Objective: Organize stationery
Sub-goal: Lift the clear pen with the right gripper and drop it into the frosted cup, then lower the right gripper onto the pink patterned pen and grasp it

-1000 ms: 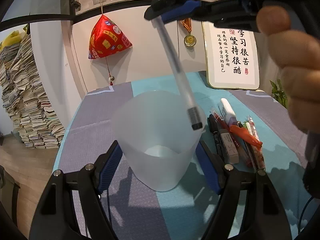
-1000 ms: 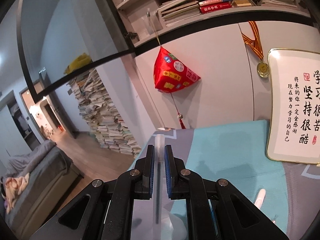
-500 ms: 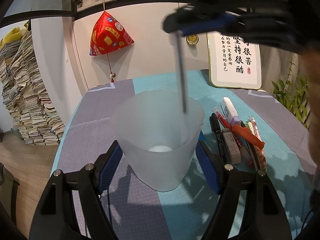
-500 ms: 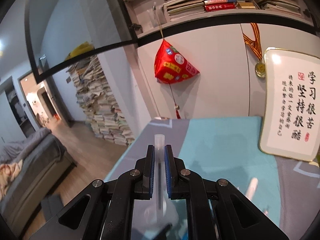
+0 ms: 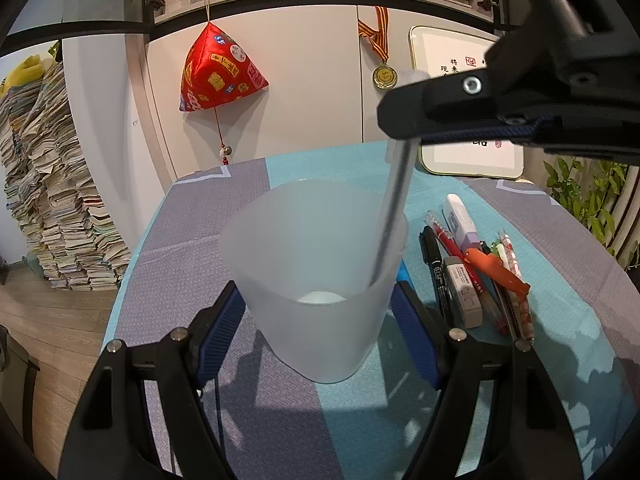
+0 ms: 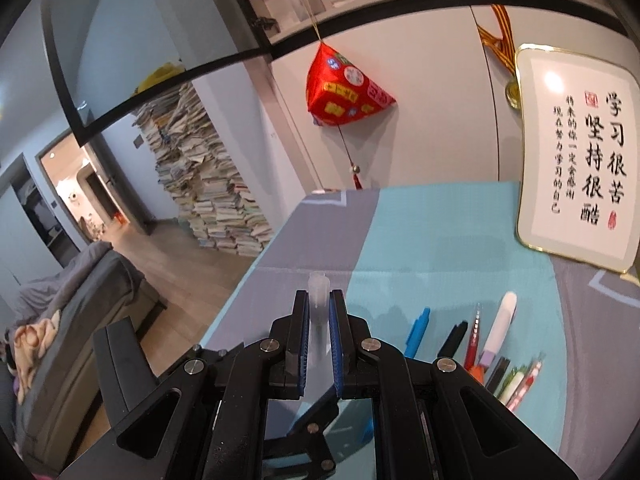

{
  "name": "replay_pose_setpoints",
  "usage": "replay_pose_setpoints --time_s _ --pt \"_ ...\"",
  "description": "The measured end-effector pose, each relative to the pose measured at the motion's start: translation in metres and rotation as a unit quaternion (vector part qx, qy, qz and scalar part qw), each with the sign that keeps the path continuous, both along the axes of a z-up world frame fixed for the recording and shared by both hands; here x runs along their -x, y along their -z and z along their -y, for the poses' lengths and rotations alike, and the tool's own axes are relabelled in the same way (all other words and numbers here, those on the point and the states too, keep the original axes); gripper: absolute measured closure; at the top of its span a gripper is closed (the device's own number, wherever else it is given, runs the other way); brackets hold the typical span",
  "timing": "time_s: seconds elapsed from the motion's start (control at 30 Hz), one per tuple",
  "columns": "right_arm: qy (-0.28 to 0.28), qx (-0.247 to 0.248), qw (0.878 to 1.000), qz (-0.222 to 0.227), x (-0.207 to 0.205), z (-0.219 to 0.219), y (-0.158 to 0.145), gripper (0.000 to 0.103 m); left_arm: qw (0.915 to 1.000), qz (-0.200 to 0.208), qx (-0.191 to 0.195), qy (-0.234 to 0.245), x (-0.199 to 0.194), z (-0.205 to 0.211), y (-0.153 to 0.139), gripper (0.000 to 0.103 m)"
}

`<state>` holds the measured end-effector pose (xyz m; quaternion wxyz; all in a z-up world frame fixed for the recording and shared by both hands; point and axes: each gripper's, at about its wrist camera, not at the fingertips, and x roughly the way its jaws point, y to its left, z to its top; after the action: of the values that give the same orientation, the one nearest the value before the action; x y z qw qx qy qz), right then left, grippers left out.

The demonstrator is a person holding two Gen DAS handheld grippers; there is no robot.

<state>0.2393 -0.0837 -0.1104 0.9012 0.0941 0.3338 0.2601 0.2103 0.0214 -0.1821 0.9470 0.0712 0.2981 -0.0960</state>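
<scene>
Right hand-held gripper [image 6: 319,322] is kept clamped on a frosted pen [image 5: 394,208], which has been lowered from above the rim into the cup [image 5: 316,276]; the cup is pinched by the left hand-held gripper [image 5: 318,312] on the bench [image 5: 280,420], so only release is judged to remain

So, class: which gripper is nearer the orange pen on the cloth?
Left. The left gripper grips the cup beside the orange pen; the right gripper hangs higher.

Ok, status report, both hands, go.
Left tool clamped on cup. Right tool shut on pen, tip inside cup. Loose pens beside cup, nothing blocking.
</scene>
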Motion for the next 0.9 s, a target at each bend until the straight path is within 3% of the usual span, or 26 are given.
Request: replay_pose_setpoints --time_s 0.27,0.37,0.47,0.6,0.73,0.9 --pt "-0.005 -0.006 1.0 -0.025 0.017 0.022 -0.002 0.091 1.0 -0.001 0.0 0.0 0.001 0.0 0.0 0.028" --pt "0.062 0.025 0.997 -0.031 0.022 0.047 -0.001 0.091 1.0 -0.001 0.0 0.0 0.001 0.0 0.0 0.028" --pt "0.145 0.04 0.986 -0.074 0.014 0.082 0.016 0.091 1.0 0.0 -0.001 0.0 0.001 0.0 0.0 0.028" --pt "0.228 0.053 0.959 -0.158 0.0 0.119 0.05 0.091 1.0 0.0 -0.003 -0.001 0.001 -0.001 0.0 0.028" --pt "0.242 0.051 0.944 -0.217 -0.012 0.131 0.079 0.091 1.0 -0.001 -0.003 -0.001 0.001 -0.001 0.0 0.028" --pt "0.243 0.046 0.94 -0.234 -0.025 0.127 0.09 0.091 1.0 -0.001 -0.004 -0.001 0.001 -0.002 0.0 0.028"
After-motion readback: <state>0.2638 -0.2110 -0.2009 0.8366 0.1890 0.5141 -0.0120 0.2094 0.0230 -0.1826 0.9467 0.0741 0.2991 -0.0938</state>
